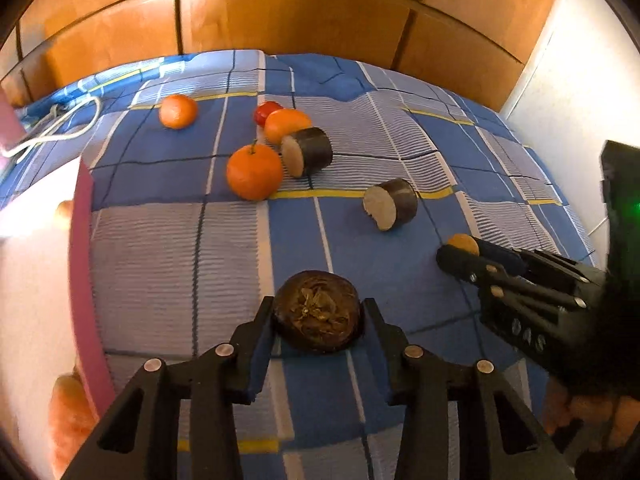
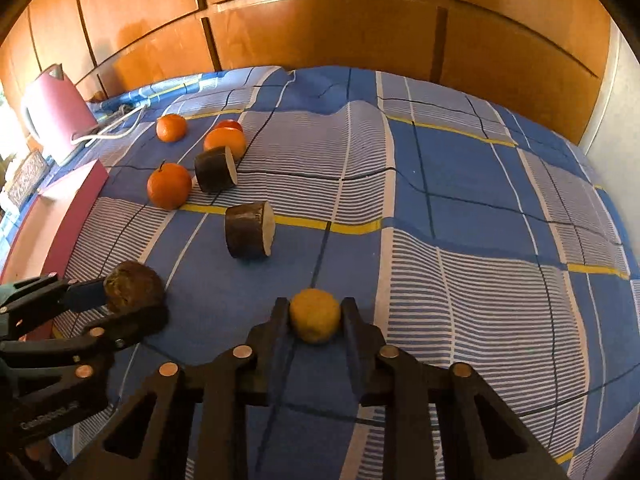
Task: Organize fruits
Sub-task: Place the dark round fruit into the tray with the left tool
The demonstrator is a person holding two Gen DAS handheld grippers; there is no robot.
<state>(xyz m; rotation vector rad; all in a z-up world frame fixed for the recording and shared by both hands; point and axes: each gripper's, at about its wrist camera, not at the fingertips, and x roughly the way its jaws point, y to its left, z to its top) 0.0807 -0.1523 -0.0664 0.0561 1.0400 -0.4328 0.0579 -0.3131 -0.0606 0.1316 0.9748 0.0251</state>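
Observation:
My left gripper (image 1: 318,318) is shut on a dark brown round fruit (image 1: 318,312) resting on the blue checked bedsheet (image 1: 400,264). In the right wrist view the same brown fruit (image 2: 134,286) sits between the left fingers (image 2: 86,294) at the left edge. My right gripper (image 2: 315,314) is shut on a small yellow fruit (image 2: 315,316) lying on the sheet; that yellow fruit (image 1: 463,244) also peeks out at the tips of the right fingers (image 1: 464,266). Further back lie three oranges (image 1: 254,172) (image 1: 178,111) (image 1: 286,124), a red fruit (image 1: 266,111) and two dark cylinders with pale cut faces (image 1: 308,151) (image 1: 392,203).
A pink and white box (image 1: 82,264) stands at the left edge of the bed, with orange fruit (image 1: 70,412) beside it. A pink kettle (image 2: 56,108) and its white cord (image 2: 116,128) are at the back left. Wooden panels (image 2: 320,32) rise behind the bed.

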